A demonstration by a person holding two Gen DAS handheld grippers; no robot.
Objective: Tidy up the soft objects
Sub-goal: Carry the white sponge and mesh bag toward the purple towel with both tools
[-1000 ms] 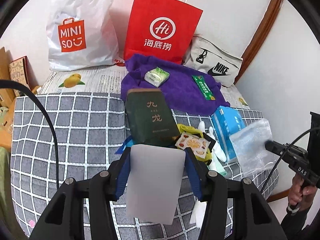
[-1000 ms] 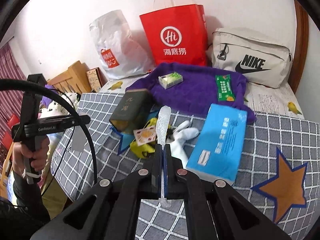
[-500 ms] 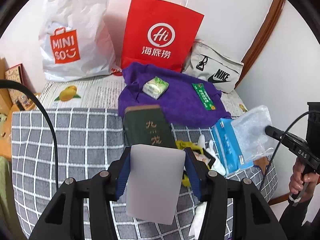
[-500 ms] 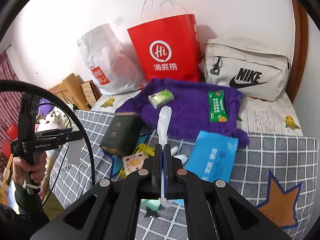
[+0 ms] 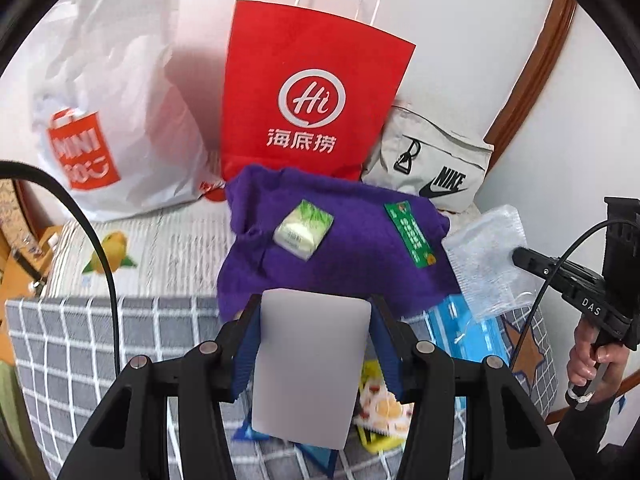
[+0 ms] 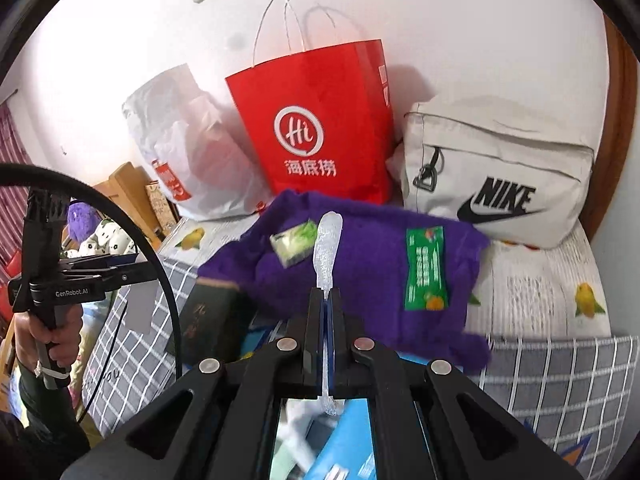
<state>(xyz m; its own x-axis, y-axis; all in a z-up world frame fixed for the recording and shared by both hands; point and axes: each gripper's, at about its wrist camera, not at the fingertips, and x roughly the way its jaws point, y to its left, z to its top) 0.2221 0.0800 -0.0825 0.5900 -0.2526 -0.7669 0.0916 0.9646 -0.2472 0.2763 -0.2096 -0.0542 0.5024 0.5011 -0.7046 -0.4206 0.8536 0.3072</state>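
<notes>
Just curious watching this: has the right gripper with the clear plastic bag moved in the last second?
Yes. The right gripper with its clear bag has gone forward, from beside the blue tissue pack toward the purple towel.

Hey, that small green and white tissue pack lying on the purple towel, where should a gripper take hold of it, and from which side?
Probably from above, closing across the two long sides of the small green and white tissue pack. It lies flat and skewed on the purple towel, apart from the green sachet, so the fingers should turn to match its diagonal. Both grippers are already holding things.
</notes>
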